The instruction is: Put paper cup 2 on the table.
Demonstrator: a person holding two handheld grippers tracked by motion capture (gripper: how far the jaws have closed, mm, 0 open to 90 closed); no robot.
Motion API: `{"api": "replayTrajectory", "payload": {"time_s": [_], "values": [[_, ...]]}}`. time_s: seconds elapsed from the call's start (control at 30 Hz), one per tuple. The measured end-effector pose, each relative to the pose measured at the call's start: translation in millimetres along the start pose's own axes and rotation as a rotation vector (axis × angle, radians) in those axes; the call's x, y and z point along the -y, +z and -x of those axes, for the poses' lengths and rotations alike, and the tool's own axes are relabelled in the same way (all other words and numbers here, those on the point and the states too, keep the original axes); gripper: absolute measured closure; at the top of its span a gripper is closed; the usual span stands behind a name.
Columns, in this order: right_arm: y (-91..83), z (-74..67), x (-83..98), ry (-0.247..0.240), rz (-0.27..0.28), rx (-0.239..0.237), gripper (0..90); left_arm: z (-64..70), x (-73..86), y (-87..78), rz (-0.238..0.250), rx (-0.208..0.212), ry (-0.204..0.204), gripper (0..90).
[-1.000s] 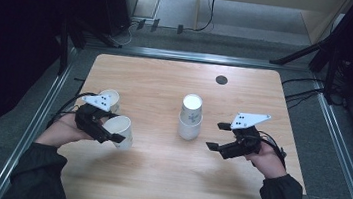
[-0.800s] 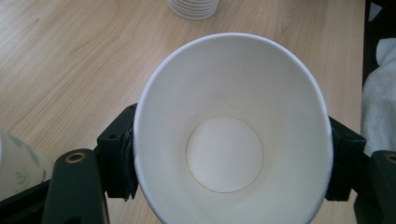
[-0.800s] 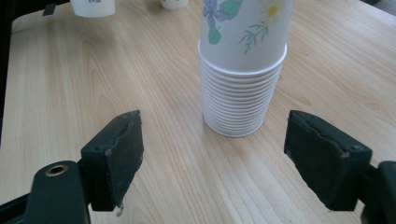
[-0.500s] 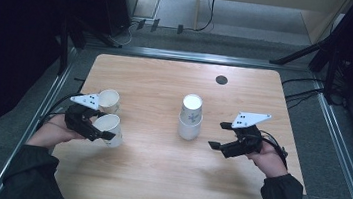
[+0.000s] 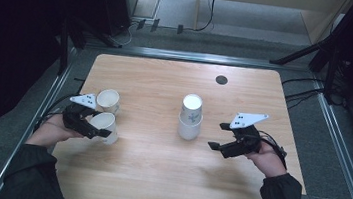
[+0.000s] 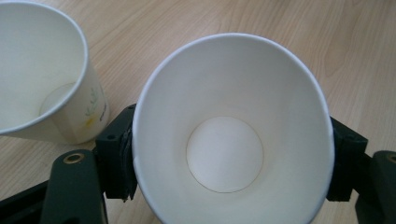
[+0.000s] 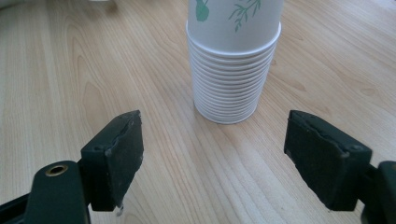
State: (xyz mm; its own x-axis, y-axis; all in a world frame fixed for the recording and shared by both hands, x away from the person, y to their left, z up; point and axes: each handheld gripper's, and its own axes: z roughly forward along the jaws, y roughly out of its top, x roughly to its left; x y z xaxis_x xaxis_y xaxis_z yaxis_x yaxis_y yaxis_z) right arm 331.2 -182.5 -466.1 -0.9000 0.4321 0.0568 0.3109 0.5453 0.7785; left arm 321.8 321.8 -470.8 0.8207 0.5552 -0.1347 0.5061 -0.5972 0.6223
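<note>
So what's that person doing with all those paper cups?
A person holds a gripper in each hand at a wooden table. The left gripper has one paper cup between its jaws, open end up, right beside another single cup at the table's left edge. Its jaws have just been opening a little. The right gripper is open, pointing at the upside-down stack of cups in the middle.

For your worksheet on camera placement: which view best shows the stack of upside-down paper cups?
The right gripper view: the stack of cups stands close ahead, each nested rim countable. The high view shows the stack small at mid-table, rims blurred. The left gripper view shows two other cups instead.
</note>
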Motion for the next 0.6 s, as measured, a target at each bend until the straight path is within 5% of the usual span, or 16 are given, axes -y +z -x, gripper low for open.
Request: {"api": "replayTrajectory", "payload": {"time_s": [0.2, 0.6], "values": [[1.2, -0.6, 0.4, -0.003, -0.013, 0.003, 20.1, -4.5, 1.2, 6.5, -0.033, -0.051, -0.007, 23.3], [0.8, -0.9, 1.7, -0.007, -0.018, 0.006, 20.0, -4.9, 2.2, 14.7, -0.078, -0.085, 0.003, 21.2]]}}
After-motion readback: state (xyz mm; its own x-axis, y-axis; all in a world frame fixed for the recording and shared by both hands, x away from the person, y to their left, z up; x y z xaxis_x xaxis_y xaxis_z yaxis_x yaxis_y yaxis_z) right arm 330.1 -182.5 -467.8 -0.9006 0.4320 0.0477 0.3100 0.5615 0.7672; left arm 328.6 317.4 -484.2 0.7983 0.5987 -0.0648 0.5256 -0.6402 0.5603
